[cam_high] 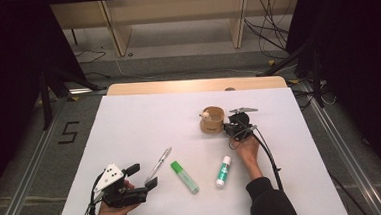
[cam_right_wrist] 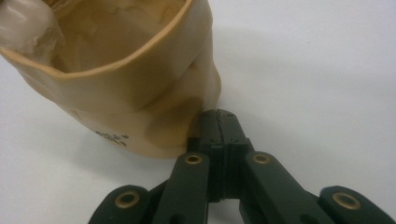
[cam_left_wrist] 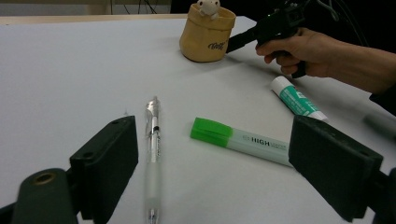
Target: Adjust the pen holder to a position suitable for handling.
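Note:
A tan soft pot (cam_high: 212,120) stands right of the table's middle, with a small white figure (cam_high: 206,115) on its rim. My right gripper (cam_high: 228,128) is shut, and its tips touch the pot's lower side (cam_right_wrist: 140,93). In the right gripper view the jaws (cam_right_wrist: 219,128) meet with nothing seen between them. My left gripper (cam_high: 142,175) stands open near the front left edge. In the left gripper view, a clear pen (cam_left_wrist: 153,140) and a green highlighter (cam_left_wrist: 247,141) lie on the table between and beyond its jaws. Neither one touches a jaw.
A glue stick with a green label (cam_high: 223,171) lies right of the highlighter (cam_high: 184,177), near the right hand. The pen (cam_high: 159,163) lies slanted just past the left gripper. The white board (cam_high: 129,121) covers the table; beyond it are floor cables and wooden shelving.

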`<control>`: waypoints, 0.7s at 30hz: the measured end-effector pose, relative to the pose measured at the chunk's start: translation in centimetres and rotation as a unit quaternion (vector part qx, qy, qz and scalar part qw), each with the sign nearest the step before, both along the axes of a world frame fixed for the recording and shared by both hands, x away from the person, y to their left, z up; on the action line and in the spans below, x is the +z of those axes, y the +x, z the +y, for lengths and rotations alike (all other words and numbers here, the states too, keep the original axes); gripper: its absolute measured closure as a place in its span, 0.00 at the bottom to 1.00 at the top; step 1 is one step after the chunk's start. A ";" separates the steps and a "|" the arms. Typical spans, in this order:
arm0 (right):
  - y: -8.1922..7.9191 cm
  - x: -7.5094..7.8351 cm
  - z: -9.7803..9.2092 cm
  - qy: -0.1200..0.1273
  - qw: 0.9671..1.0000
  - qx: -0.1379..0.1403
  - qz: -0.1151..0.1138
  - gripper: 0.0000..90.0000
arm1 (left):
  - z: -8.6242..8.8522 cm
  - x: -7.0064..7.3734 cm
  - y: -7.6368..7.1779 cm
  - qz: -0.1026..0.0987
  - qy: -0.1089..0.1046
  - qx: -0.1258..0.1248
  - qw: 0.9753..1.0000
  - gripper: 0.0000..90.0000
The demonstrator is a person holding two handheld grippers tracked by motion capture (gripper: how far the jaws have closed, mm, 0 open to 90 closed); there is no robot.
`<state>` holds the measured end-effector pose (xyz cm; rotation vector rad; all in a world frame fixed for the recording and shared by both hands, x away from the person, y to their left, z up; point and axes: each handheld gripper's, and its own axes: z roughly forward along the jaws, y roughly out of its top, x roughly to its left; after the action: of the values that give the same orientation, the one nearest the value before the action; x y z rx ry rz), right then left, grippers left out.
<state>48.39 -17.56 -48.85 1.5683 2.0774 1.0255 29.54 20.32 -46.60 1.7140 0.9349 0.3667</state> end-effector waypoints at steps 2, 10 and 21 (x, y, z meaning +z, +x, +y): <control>0.1 0.0 0.5 0.000 1.000 0.005 0.002 1.00 | 0.0 0.0 0.0 0.000 0.000 0.000 1.000 0.17; 0.5 0.1 2.0 -0.017 1.000 0.023 0.004 1.00 | 0.0 0.0 0.0 0.000 -0.001 0.001 1.000 0.17; 1.2 0.5 4.3 -0.046 0.998 0.049 0.008 1.00 | 0.1 0.0 0.1 0.005 0.007 0.006 1.000 0.17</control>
<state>49.56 -13.24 -48.32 1.4471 2.1998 0.9372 29.64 20.42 -46.64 1.7247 0.9521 0.3736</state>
